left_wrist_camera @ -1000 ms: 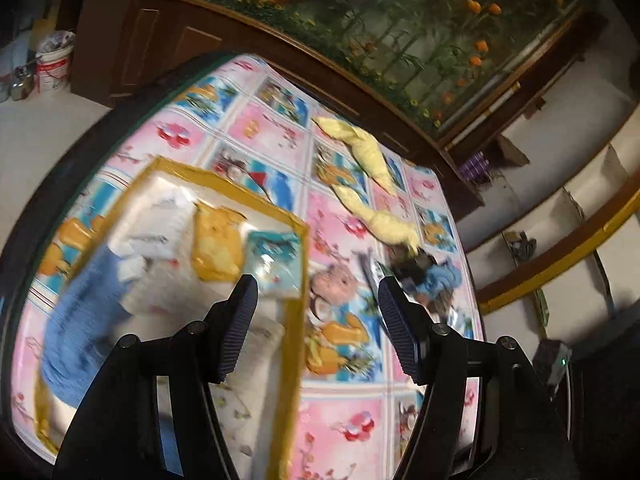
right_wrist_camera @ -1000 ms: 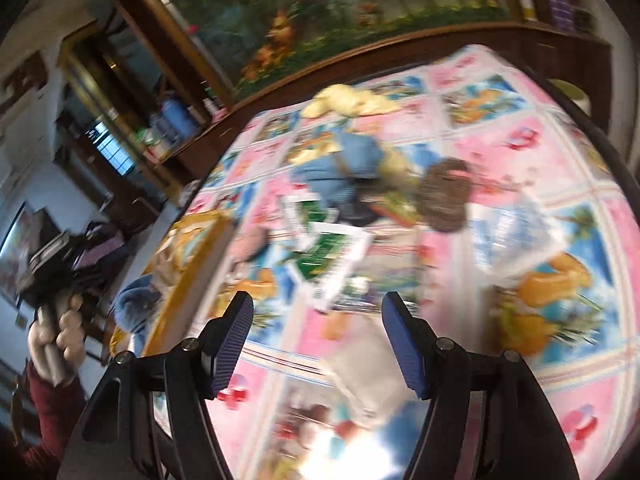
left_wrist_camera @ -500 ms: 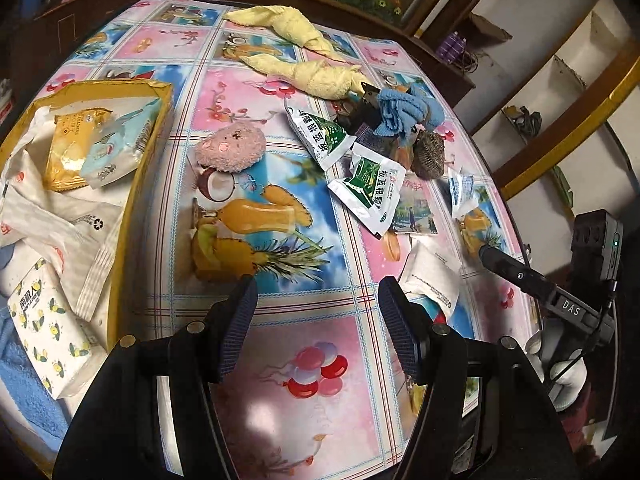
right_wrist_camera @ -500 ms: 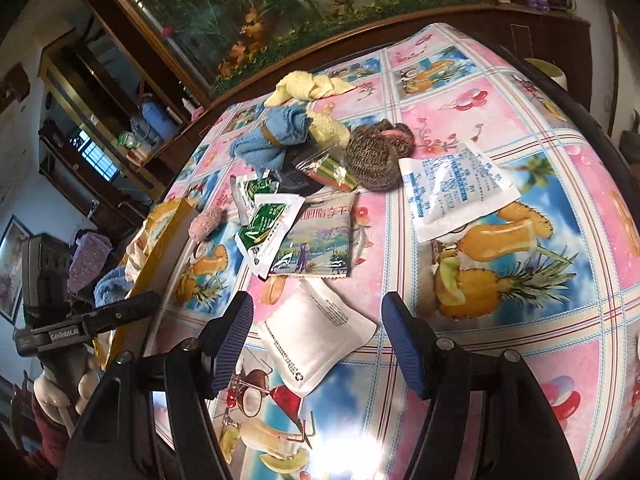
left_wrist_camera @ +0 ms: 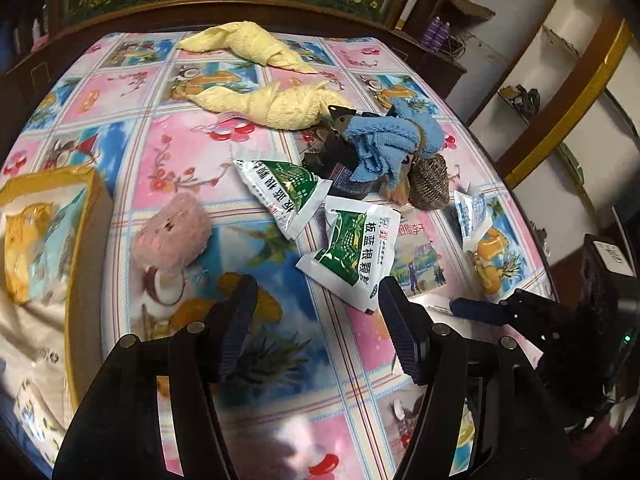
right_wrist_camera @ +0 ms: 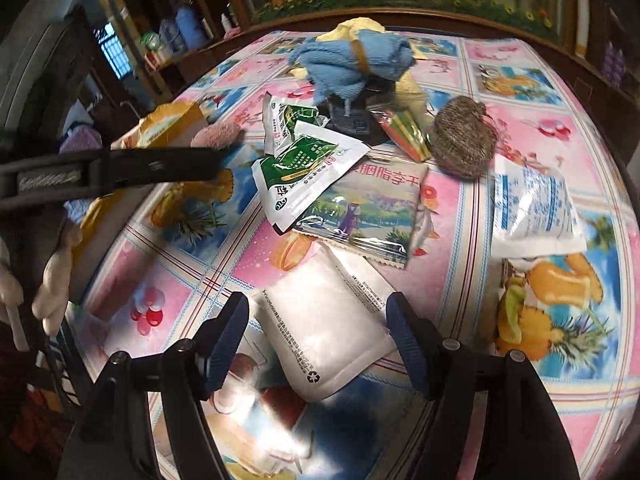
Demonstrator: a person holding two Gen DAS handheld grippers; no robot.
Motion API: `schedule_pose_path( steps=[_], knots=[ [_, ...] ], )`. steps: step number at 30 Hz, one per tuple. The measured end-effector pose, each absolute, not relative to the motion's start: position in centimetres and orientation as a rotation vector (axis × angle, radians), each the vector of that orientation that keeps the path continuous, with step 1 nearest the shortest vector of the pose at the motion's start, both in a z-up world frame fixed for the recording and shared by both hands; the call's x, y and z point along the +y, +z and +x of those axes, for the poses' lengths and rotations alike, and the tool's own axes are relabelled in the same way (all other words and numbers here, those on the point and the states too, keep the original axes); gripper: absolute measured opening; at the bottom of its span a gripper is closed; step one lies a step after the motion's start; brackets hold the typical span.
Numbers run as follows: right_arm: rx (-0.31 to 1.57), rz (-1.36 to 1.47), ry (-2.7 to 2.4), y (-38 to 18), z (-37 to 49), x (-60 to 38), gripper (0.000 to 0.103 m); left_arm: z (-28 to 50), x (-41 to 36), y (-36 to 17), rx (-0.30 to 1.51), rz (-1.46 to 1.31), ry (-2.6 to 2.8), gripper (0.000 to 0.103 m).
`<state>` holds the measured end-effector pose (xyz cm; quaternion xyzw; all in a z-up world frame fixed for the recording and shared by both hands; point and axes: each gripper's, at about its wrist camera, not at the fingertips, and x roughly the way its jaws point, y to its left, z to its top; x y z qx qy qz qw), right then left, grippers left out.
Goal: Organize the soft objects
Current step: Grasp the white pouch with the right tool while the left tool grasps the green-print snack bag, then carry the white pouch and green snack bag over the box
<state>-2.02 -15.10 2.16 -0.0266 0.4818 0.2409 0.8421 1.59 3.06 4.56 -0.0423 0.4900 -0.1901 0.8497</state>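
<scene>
My left gripper (left_wrist_camera: pixel 316 328) is open and holds nothing, a little short of a green-and-white sachet (left_wrist_camera: pixel 352 252). A pink plush toy (left_wrist_camera: pixel 172 232) lies to its left, beside the yellow box (left_wrist_camera: pixel 86 216). My right gripper (right_wrist_camera: pixel 316 344) hangs low over a white pouch (right_wrist_camera: pixel 324 328). Its jaws are opening, and the pouch lies between the fingers without the pads pressing on it. Farther back lie a blue cloth (right_wrist_camera: pixel 352 60), a brown knitted pad (right_wrist_camera: pixel 464 136) and two rolled yellow towels (left_wrist_camera: pixel 276 104).
More sachets and a printed flat packet (right_wrist_camera: pixel 372 208) overlap mid-table, and a blue-and-white pouch (right_wrist_camera: pixel 532 208) lies on the right. The yellow box holds packets and cloths. A dark wooden cabinet (left_wrist_camera: pixel 240 4) runs behind the table. A hand (right_wrist_camera: pixel 52 280) grips the left tool.
The left gripper swung from over the yellow box to the table's middle, near the sachets. The right gripper sank toward the white pouch, which now lies between its fingers.
</scene>
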Motion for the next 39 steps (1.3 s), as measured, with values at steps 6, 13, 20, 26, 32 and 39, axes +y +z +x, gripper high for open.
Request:
schedule_pose_path(
  steps=[6,13,20,26,32,39],
  knots=[
    [1.006,-0.101,0.494,2.2,-1.6,-15.3,0.071,4.6,-0.4,2.1,1.036,0.071,-0.391,0.063],
    [1.001,-0.140,0.487,1.7,-1.1,-14.7,0.081,5.3,-2.0,1.3,1.043,0.054,-0.361,0.077],
    [0.972,-0.184,0.481,1.5,-2.2,-14.1,0.081,3.9,-4.7,1.7,1.011,0.185,-0.392,0.076],
    [0.955,-0.080,0.487,2.3,-3.2,-15.9,0.012,1.5,-6.6,2.3,0.958,0.263,-0.472,0.035],
    [0.985,-0.003,0.502,2.4,-3.3,-17.3,0.006,-0.1,-5.3,3.0,0.969,0.177,-0.522,0.034],
    [0.983,0.053,0.550,2.8,-5.1,-18.8,0.013,-3.6,-1.0,5.1,0.943,0.051,-0.522,0.034]
  ],
)
